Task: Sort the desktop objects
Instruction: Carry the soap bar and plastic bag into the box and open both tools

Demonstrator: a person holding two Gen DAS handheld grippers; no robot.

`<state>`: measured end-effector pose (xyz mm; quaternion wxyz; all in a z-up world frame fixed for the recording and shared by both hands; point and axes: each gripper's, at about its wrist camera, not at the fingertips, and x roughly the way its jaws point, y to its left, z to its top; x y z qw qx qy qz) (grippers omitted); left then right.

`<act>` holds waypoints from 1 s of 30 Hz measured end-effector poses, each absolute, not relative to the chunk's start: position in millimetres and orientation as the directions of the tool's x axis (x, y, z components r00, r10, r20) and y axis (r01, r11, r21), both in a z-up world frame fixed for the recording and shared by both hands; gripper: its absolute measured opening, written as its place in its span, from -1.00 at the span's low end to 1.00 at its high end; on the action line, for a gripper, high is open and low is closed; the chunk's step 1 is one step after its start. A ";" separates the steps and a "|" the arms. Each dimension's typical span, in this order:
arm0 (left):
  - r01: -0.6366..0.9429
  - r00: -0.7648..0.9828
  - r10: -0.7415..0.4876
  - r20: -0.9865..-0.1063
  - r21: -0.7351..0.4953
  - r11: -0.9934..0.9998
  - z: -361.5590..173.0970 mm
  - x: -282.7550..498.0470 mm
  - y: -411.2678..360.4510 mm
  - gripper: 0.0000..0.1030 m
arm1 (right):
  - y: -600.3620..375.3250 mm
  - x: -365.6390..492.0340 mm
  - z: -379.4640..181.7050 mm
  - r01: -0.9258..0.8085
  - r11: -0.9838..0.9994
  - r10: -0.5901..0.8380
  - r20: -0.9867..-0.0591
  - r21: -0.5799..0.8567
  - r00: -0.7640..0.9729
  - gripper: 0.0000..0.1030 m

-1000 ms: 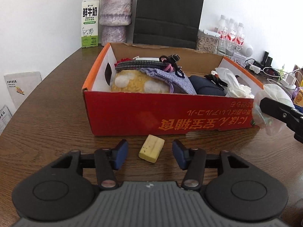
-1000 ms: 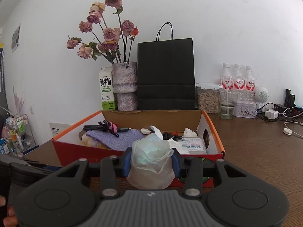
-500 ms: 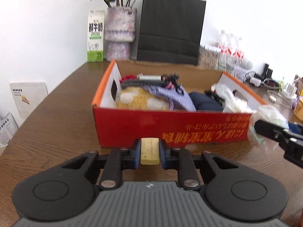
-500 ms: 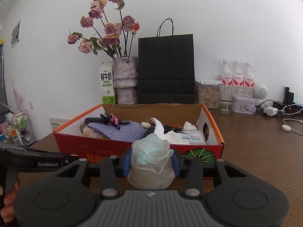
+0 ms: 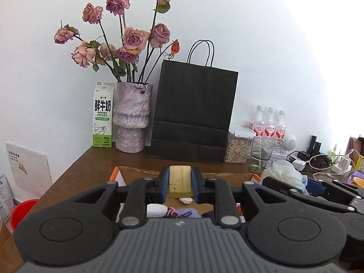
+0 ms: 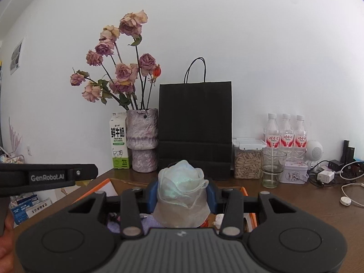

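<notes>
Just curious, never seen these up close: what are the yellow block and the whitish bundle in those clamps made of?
The yellow block looks like soap or an eraser: matte, waxy, faintly speckled; hard to say which. The whitish bundle appears to be thin translucent plastic film, probably a crumpled bag: glossy, wrinkled, light showing through.

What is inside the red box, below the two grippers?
Only slivers of the red box interior show: purple cloth, a white bottle, a small white piece. The grippers cover the rest.

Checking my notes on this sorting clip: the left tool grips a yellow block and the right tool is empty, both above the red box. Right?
Not quite. The right tool is not empty: the right wrist view shows it shut on a crumpled plastic bag. The left tool does grip the yellow block, both above the red box.
</notes>
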<state>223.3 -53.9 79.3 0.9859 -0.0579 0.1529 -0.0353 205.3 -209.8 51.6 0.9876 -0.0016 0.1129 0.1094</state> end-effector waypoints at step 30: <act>-0.118 0.949 0.077 -0.306 -0.118 0.986 36.9 257.0 -38.7 1.00 | -217.3 244.5 7.9 -0.138 0.988 0.151 -0.268 0.066 0.952 1.00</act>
